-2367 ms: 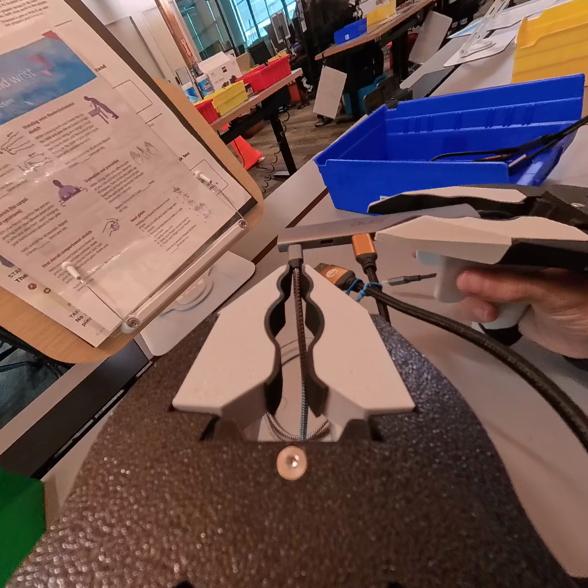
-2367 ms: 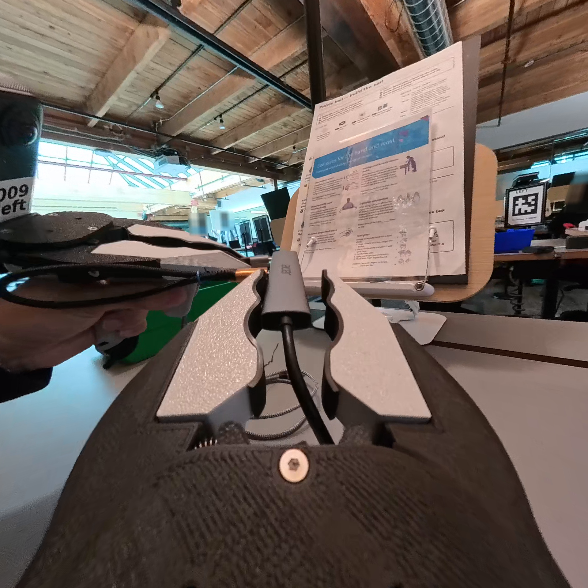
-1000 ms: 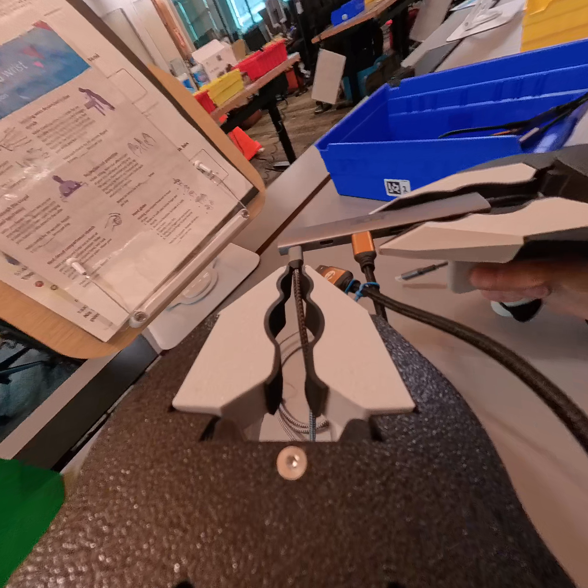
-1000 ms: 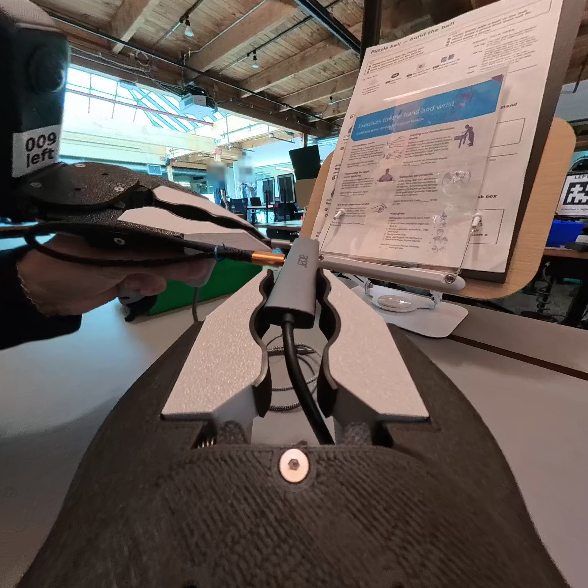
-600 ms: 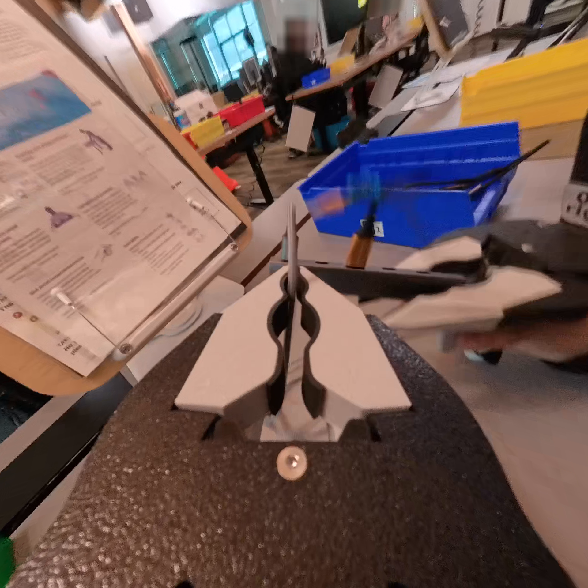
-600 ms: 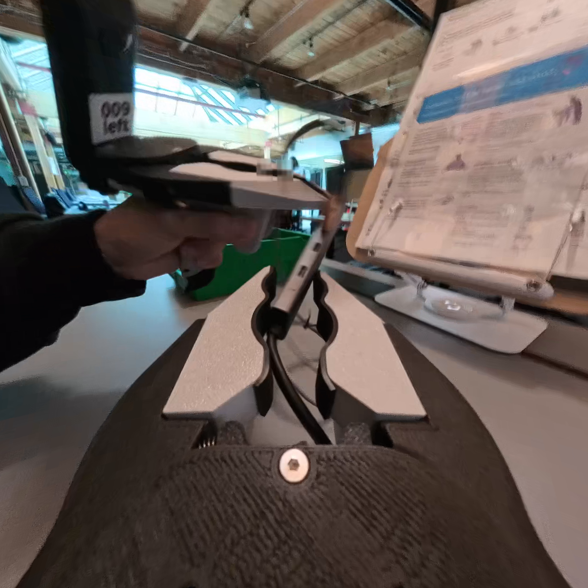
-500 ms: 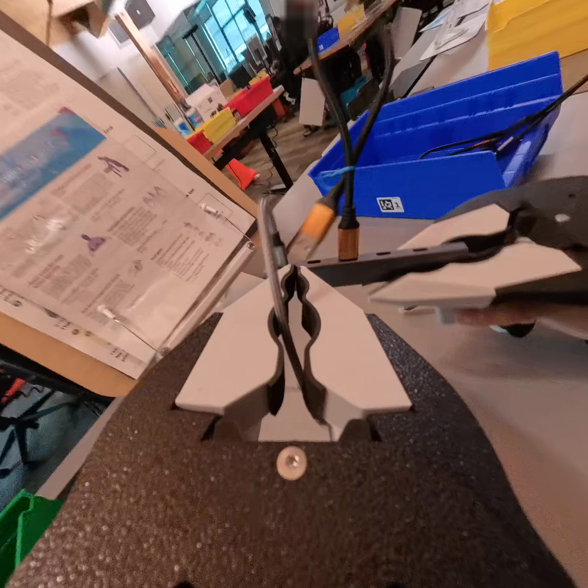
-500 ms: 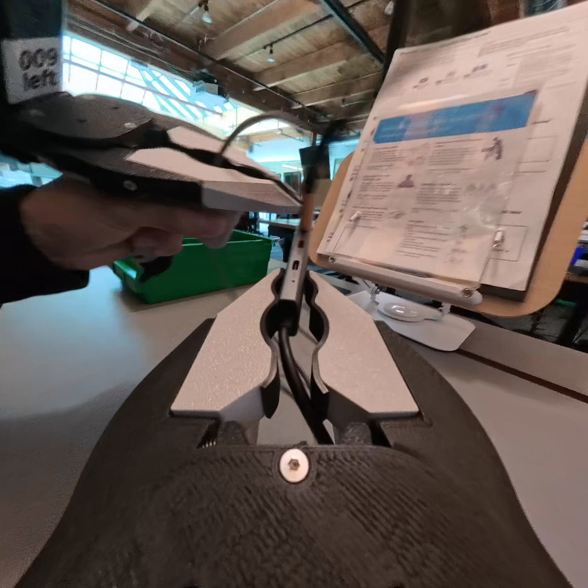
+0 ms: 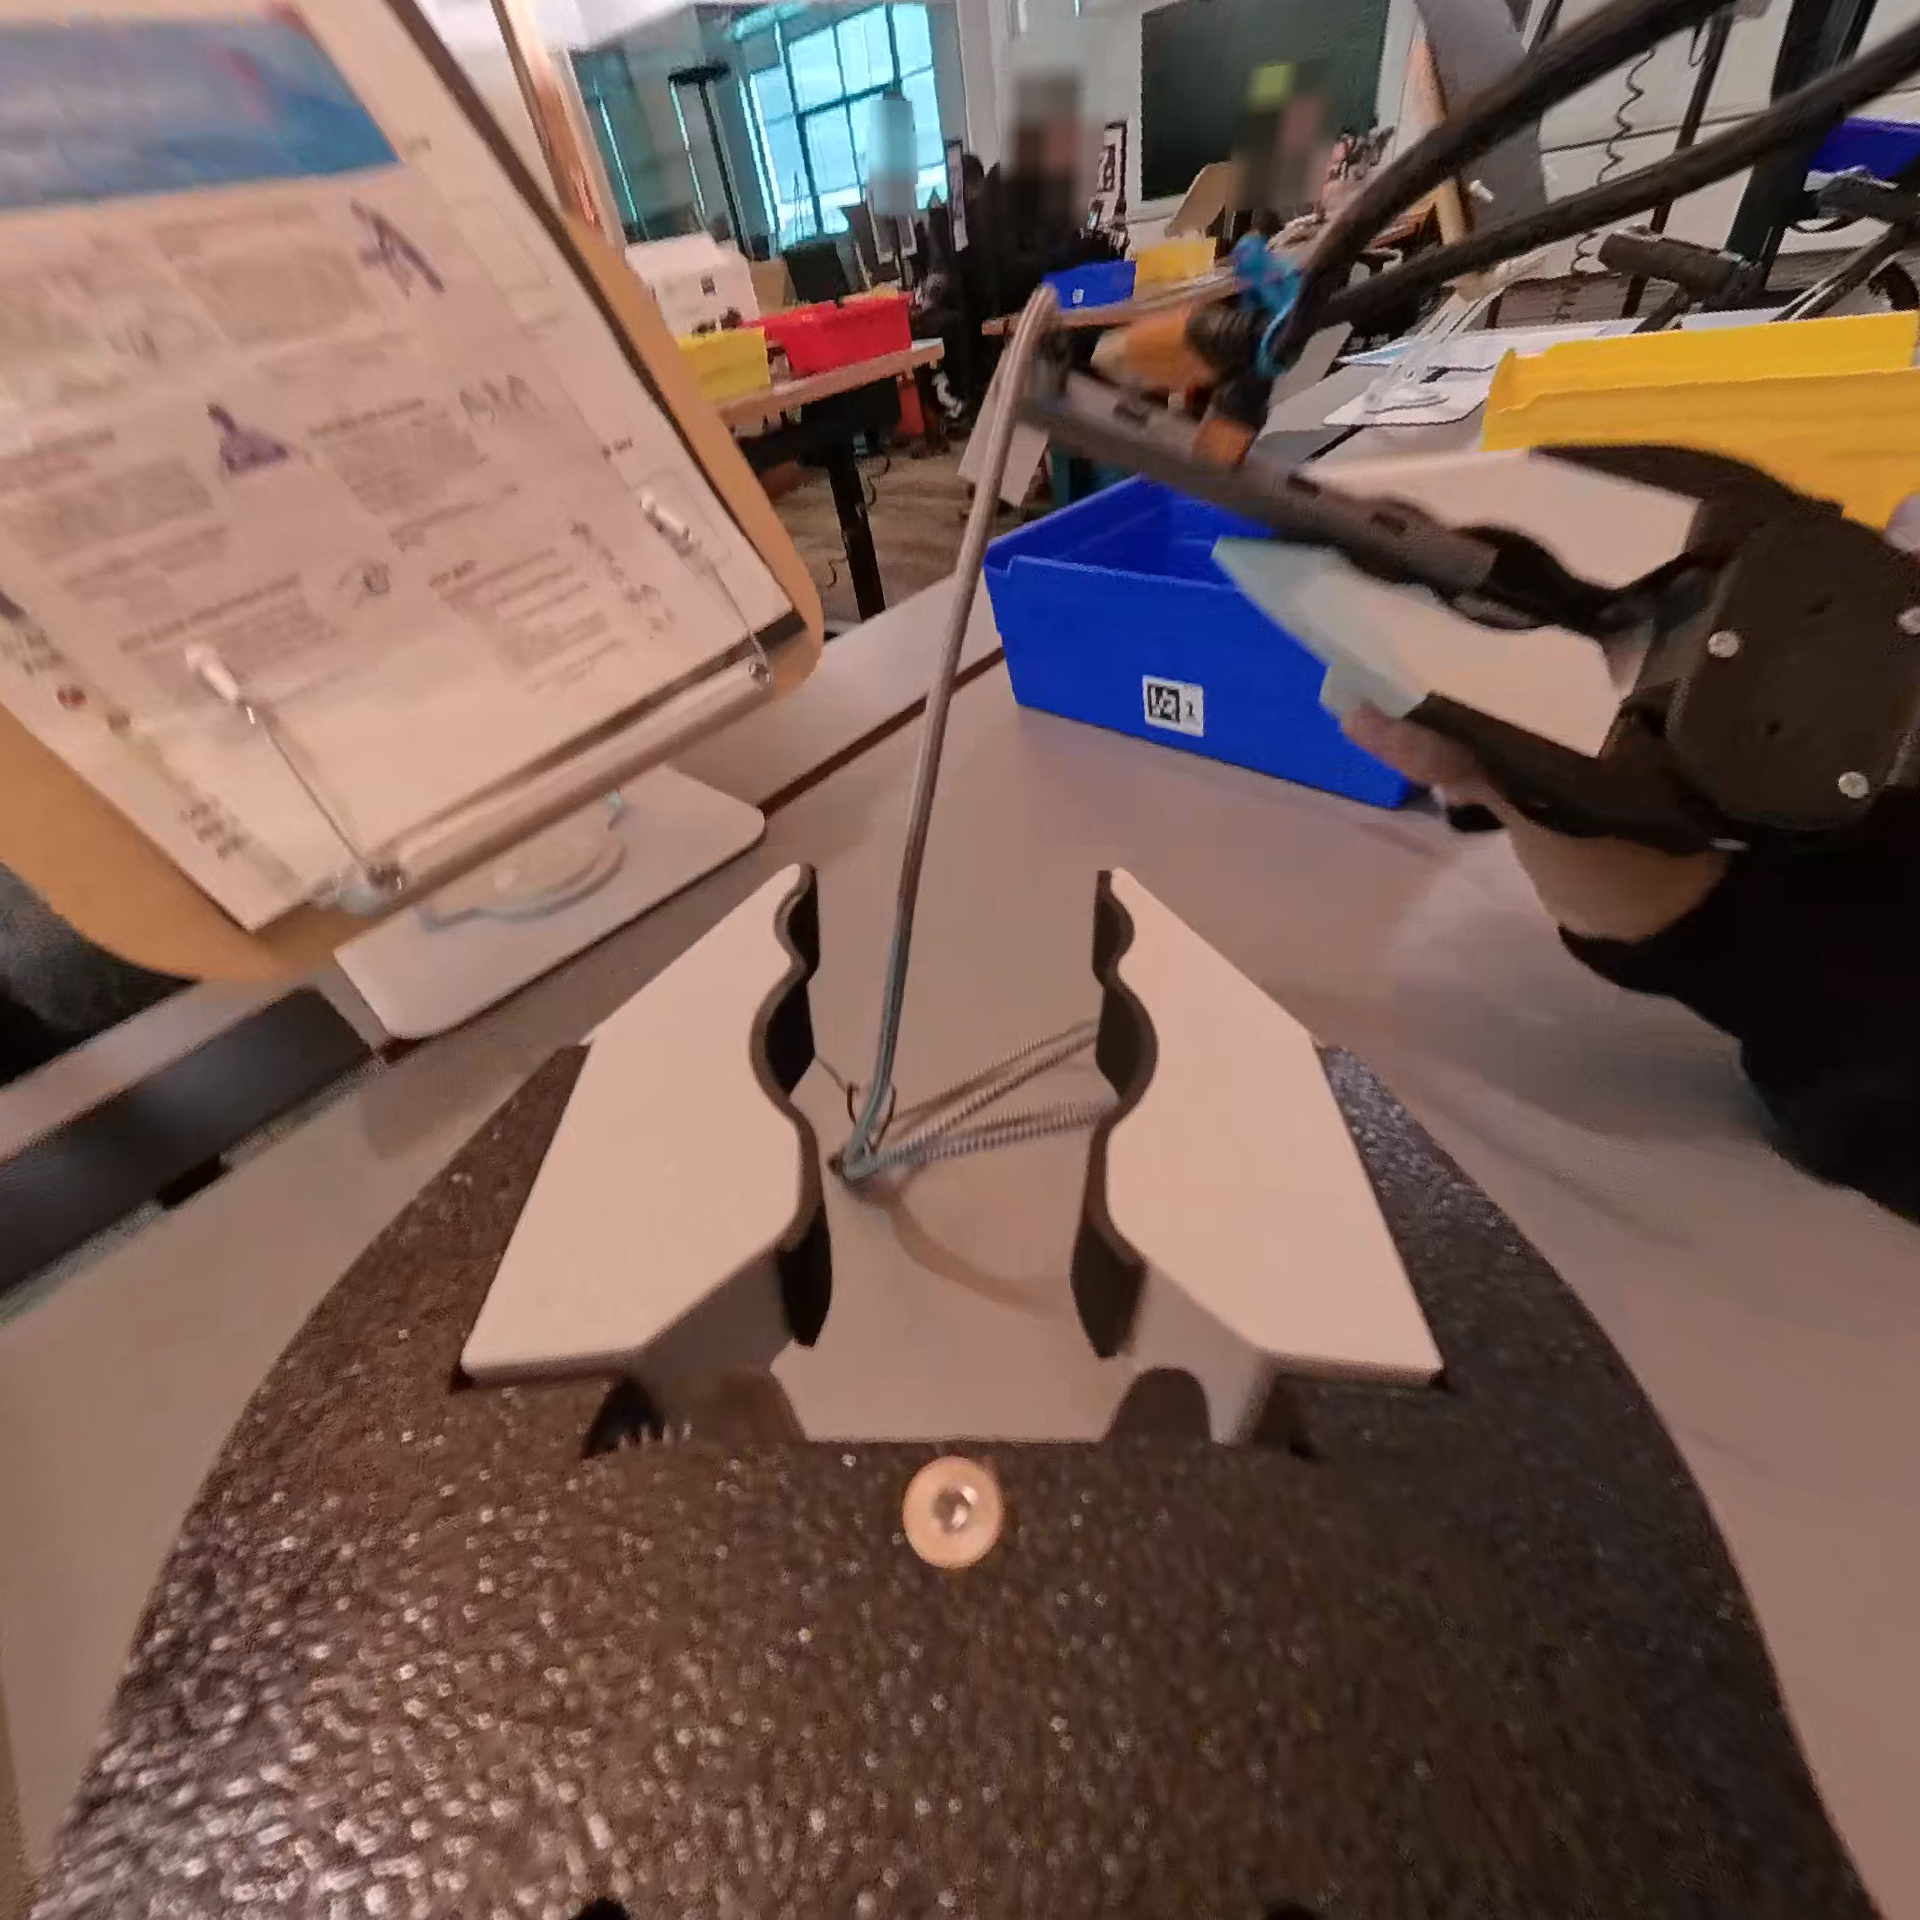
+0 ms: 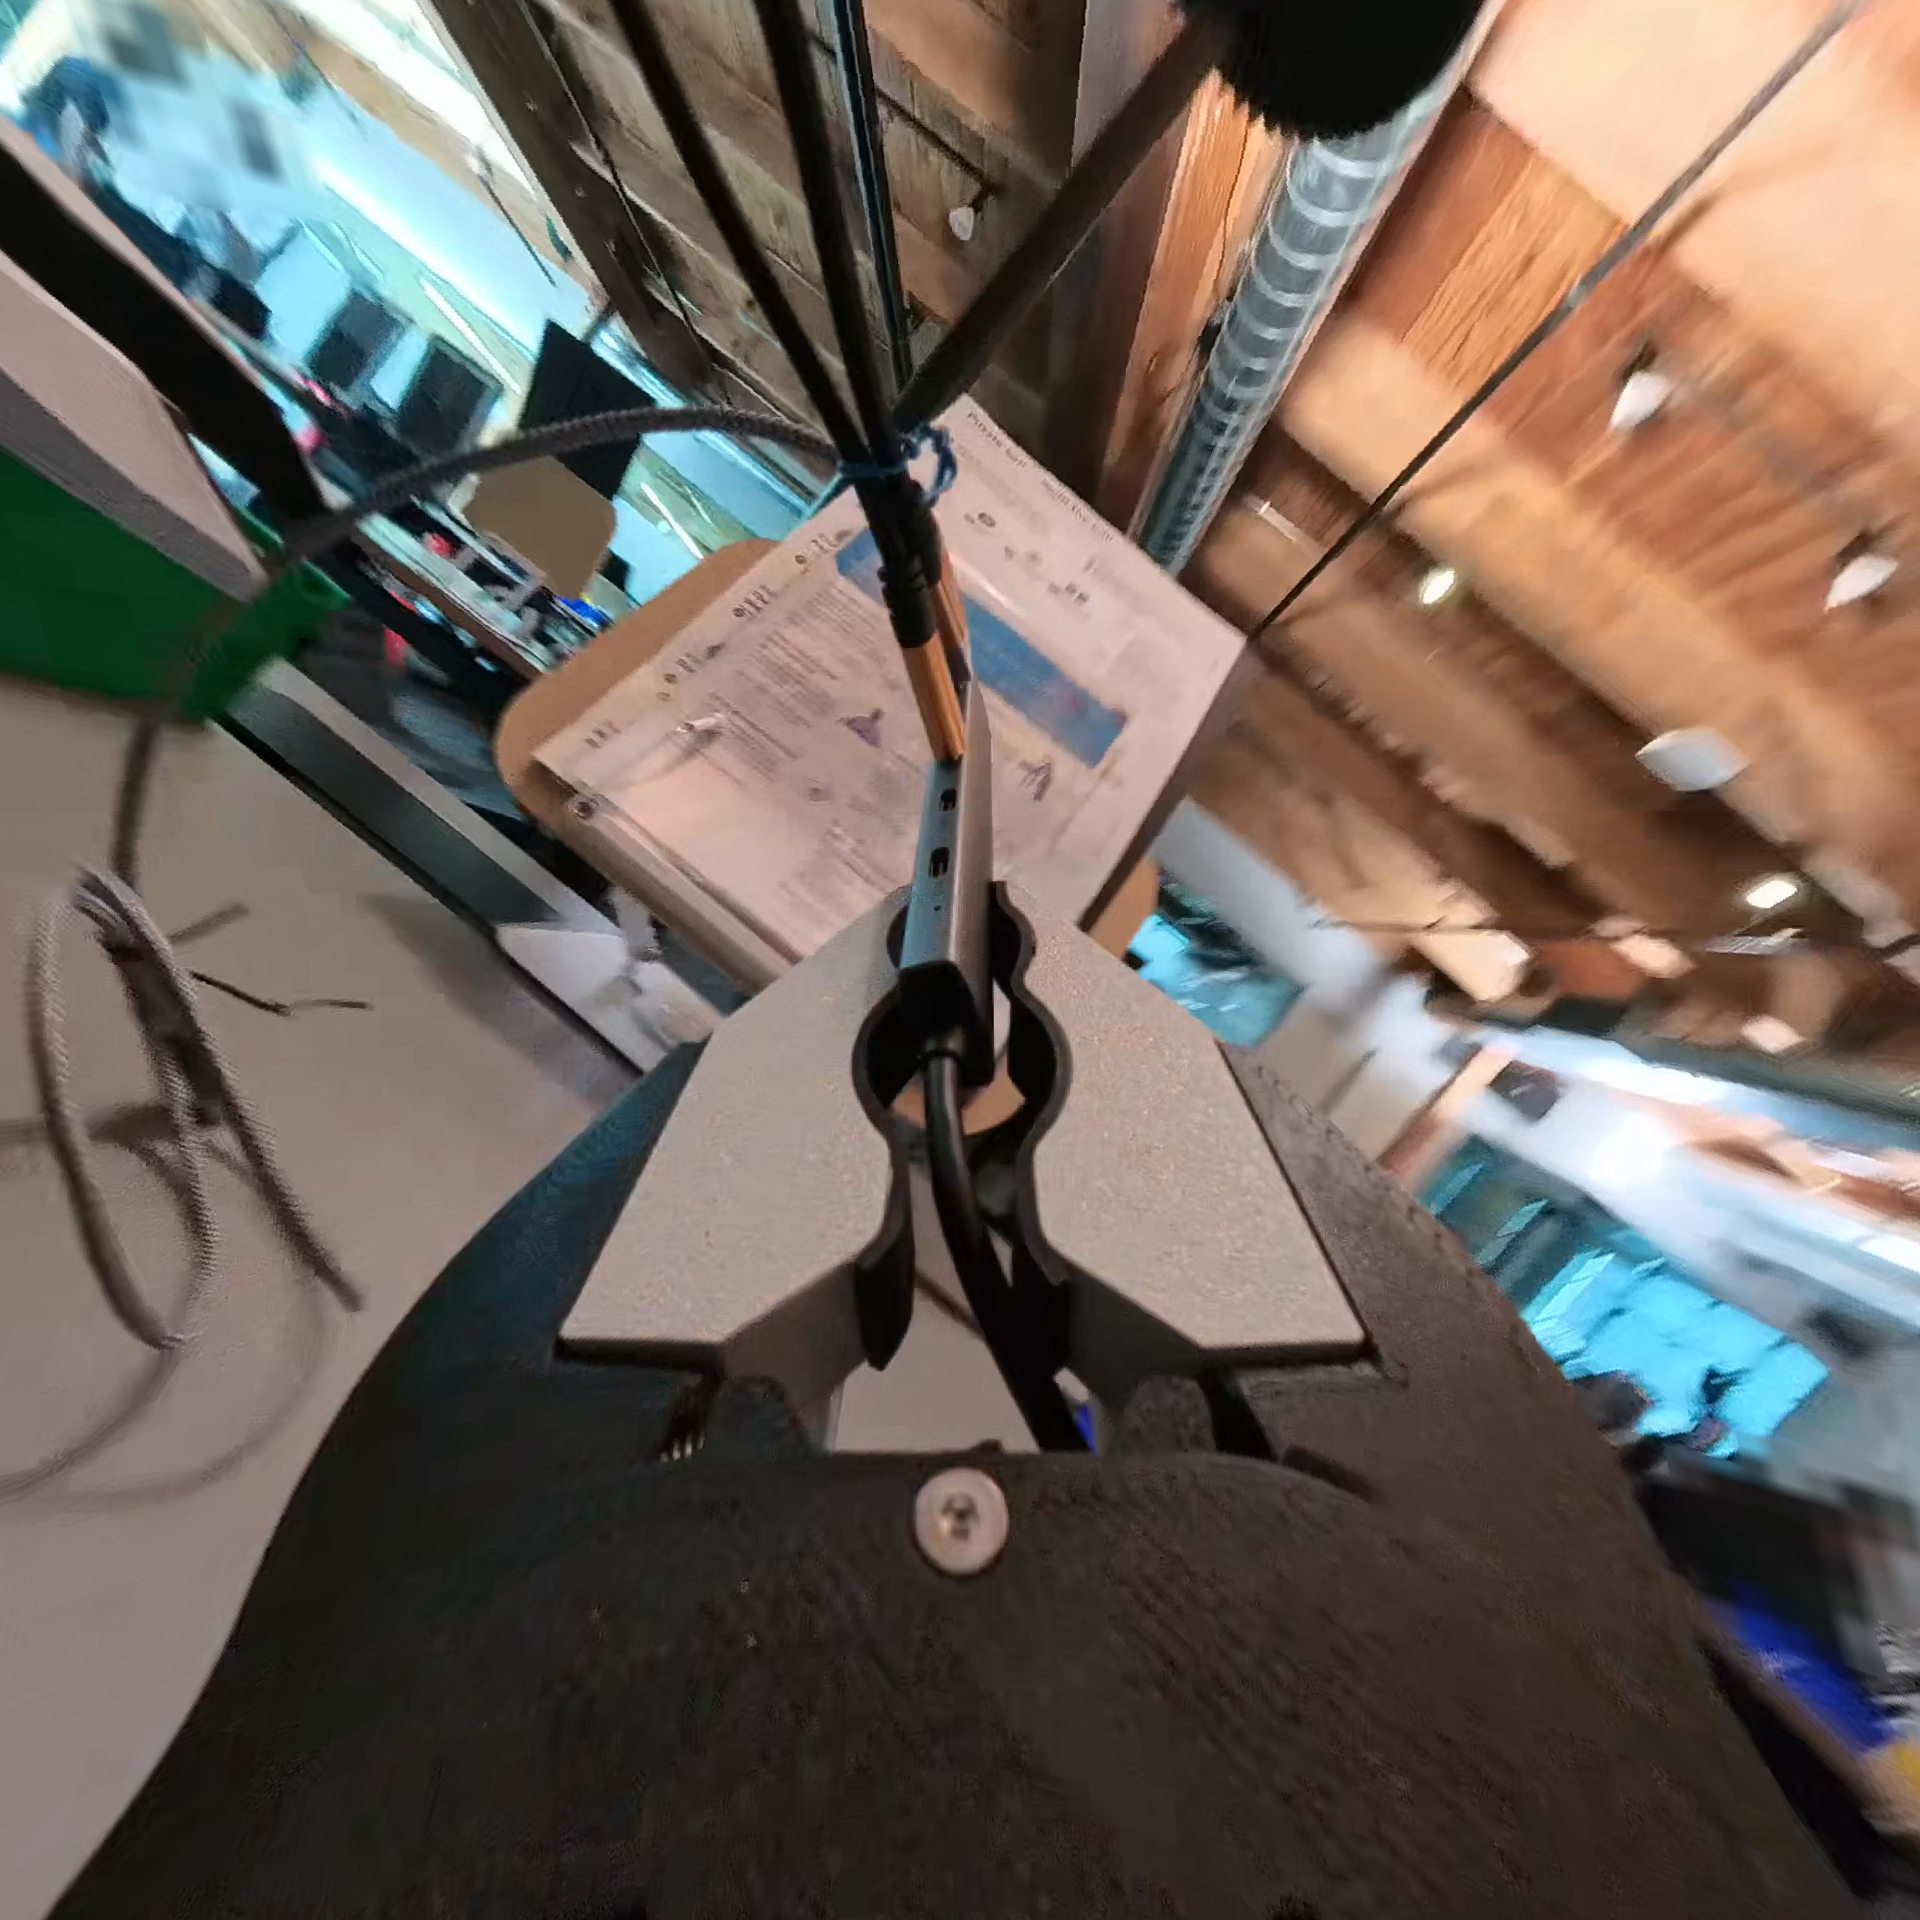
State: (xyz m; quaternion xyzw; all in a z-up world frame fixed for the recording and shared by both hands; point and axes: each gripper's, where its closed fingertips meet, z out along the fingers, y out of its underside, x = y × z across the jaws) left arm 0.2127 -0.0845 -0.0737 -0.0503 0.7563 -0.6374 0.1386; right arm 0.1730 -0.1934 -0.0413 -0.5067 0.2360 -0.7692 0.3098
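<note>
My left gripper is open and empty, low over the table. A grey braided cable rises between its fingers, touching neither, from a coil on the table up to the end of a slim grey hub. My right gripper is shut on that hub and holds it tilted up in the air. It also shows in the left wrist view. Black cables with orange plugs are plugged into the hub's side, bundled by a blue tie. The braided cable shows blurred at left.
A document stand with printed sheets stands at the left on the table's far edge. A blue bin sits behind the right gripper, with a yellow bin beyond it. A green bin is at far left.
My left gripper has opened and let go of the braided cable. My right gripper has lifted and tilted the hub upward, and the black cables have swung up with it.
</note>
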